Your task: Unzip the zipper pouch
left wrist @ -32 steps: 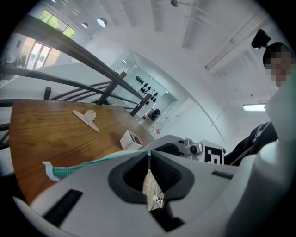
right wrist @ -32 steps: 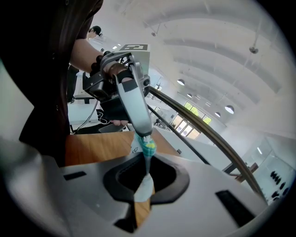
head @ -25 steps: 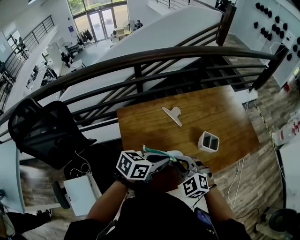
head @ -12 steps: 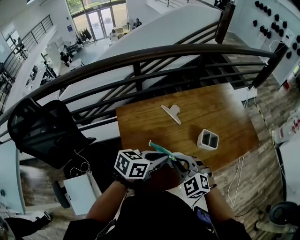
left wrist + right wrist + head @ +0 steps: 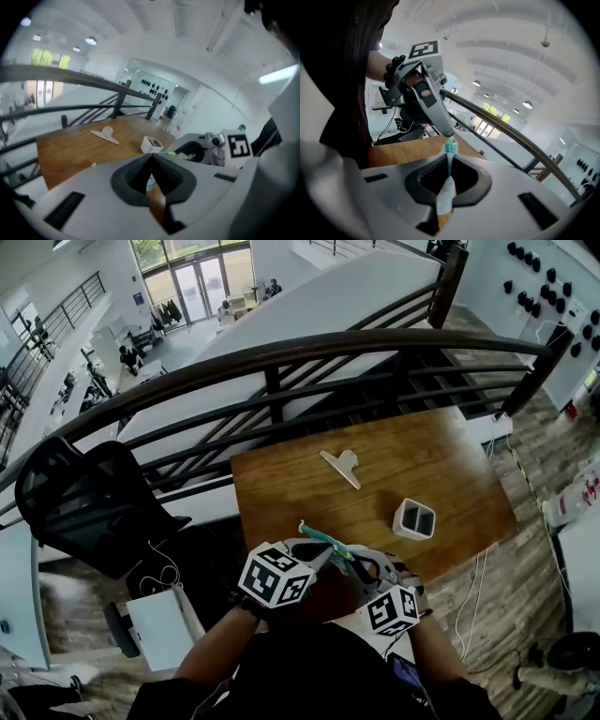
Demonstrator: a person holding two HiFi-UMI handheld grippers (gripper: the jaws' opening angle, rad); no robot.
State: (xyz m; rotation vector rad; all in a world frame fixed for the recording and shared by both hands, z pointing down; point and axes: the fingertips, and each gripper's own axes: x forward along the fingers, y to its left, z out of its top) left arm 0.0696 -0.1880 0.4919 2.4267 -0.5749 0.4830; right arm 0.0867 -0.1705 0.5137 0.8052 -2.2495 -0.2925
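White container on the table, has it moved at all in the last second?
No. The white container stands in the same spot as before, right of the clip and near the right edge of the table.

Bright and even all round, mostly daylight from the glass doors far back, plus ceiling lamps. Only soft, faint shadows on the wooden table. Blown-out glare on the strip light. Heavy fisheye bending the railing, black vignette in the gripper-view corners. Mushy focus up close on left gripper and right gripper bodies.
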